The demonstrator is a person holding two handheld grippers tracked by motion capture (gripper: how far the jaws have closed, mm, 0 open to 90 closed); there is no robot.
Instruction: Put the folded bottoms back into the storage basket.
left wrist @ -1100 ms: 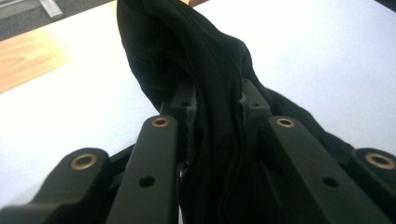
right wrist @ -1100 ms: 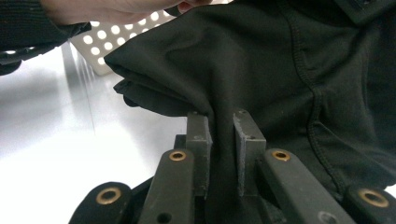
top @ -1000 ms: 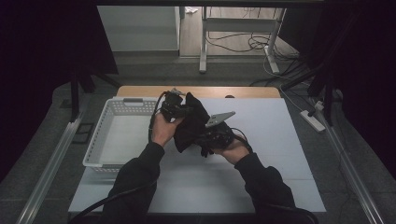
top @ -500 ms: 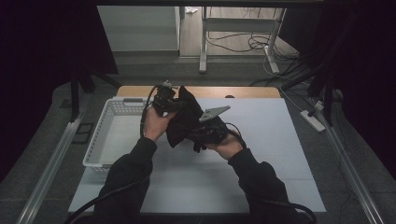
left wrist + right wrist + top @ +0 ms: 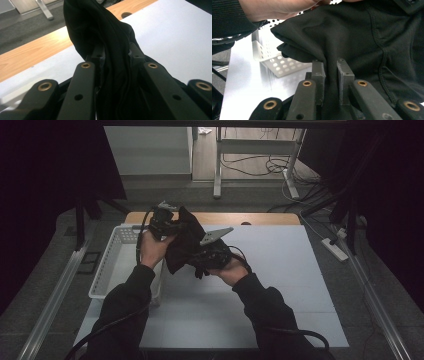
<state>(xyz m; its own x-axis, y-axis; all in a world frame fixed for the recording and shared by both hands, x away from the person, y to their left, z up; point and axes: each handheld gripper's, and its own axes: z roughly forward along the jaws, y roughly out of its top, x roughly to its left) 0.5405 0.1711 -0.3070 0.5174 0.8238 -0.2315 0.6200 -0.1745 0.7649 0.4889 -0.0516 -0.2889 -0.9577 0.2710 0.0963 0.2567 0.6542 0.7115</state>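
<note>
Hanging in the air between the two claws, a black cloth (image 5: 182,245) is held up above the white bench (image 5: 280,270), just right of the white perforated basket (image 5: 112,265) that stands at the bench's left side. The cloth is a dark, matte, soft fabric, bunched into deep folds; in the right gripper view a stitched seam (image 5: 384,57) is seen running down its surface, and a folded edge is seen against the basket's holed wall (image 5: 279,66). What kind of garment it is cannot be told.

In the high view the bundle is stretched on a slant: its long axis runs from the upper left, near the left claw (image 5: 167,222), down to the lower right, at the right claw (image 5: 202,262), with a loose end drooping toward the bench below the right hand (image 5: 227,270). In the left gripper view the cloth (image 5: 107,50) rises away from the jaws toward the wooden strip (image 5: 37,52) at the bench's far edge.

The left claw (image 5: 115,56) is closed on a thick fold of the cloth, which fills the narrow gap between its jaws. The right claw (image 5: 330,67) is likewise pinched on a gathered ridge of the fabric (image 5: 342,32), only a slim gap being left, packed with cloth. The left hand (image 5: 152,247) is raised beside the basket, and the grey plate (image 5: 216,235) on the right claw is tilted upward.
</note>
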